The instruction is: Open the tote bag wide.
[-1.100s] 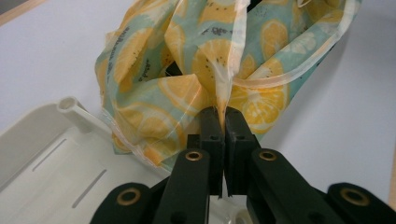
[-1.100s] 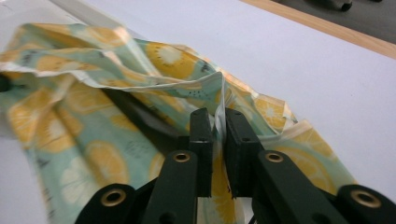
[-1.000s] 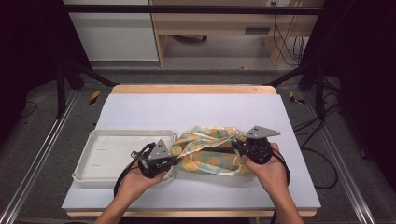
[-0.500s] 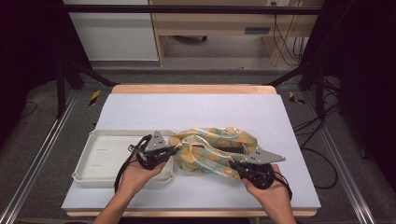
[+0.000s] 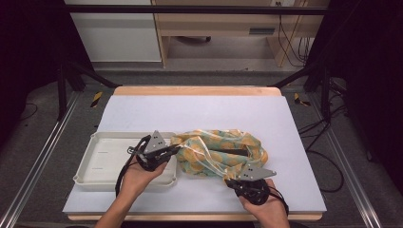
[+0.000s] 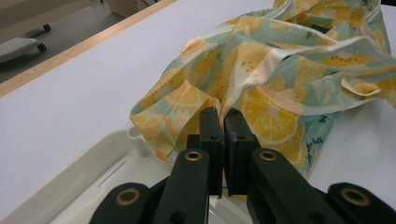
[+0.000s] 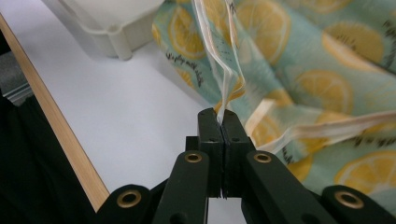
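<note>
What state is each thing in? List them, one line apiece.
Lemon-print cloth: crumpled in a heap on the table, pinched at two places.
Left gripper: shut on a fold of the cloth, at the tray's edge.
Right gripper: shut on a pale strap of the cloth, near the table's front edge.
White tray: upright on the table, nothing inside, cloth overlapping its right rim.
Table: white top, bare behind the cloth.

Soft shiny cloth, hard smooth plastic

The lemon-print cloth [image 5: 223, 153] looks thin, crinkly and a bit shiny. The white tray [image 5: 102, 161] is smooth plastic. The desk [image 5: 199, 111] top is flat and matt with a wood edge. Both tools are dull black plastic.
</note>
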`<state>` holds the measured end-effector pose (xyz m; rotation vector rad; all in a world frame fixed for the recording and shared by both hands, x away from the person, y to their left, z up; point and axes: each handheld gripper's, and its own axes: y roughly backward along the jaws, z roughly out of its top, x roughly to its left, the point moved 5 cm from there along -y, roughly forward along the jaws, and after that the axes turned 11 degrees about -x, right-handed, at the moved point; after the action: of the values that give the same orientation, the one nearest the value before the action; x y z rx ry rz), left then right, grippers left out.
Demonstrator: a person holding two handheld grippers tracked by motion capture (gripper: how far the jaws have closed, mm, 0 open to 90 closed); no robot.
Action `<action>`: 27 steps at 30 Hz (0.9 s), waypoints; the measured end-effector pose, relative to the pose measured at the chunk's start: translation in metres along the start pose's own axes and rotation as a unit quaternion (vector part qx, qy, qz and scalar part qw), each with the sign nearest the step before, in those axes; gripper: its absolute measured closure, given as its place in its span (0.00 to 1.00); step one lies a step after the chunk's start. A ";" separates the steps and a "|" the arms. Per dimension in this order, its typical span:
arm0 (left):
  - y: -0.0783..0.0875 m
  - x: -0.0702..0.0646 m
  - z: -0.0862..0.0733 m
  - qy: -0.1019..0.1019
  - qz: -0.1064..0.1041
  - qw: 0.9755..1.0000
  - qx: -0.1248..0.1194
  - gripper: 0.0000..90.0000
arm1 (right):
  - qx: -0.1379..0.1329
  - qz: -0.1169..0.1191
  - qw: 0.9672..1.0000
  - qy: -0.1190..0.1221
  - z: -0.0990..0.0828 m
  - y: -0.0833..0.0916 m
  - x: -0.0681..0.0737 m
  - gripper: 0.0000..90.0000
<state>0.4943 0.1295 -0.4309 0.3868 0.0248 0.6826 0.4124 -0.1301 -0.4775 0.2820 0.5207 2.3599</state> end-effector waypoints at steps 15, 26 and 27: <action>0.010 -0.001 0.012 -0.002 0.003 1.000 -0.026 0.98 | 0.043 -0.027 0.999 -0.006 -0.017 -0.009 -0.011 1.00; 0.010 -0.006 0.011 -0.004 -0.010 1.000 -0.022 0.98 | 0.030 -0.025 0.999 -0.009 -0.016 -0.008 -0.012 0.96; 0.010 -0.006 0.011 -0.005 -0.010 1.000 -0.022 0.98 | 0.027 -0.025 0.999 -0.006 -0.015 -0.007 -0.012 0.94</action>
<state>0.4850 0.1293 -0.4175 0.3472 0.0049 0.6600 0.4206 -0.1376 -0.4951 0.3045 0.5790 2.2964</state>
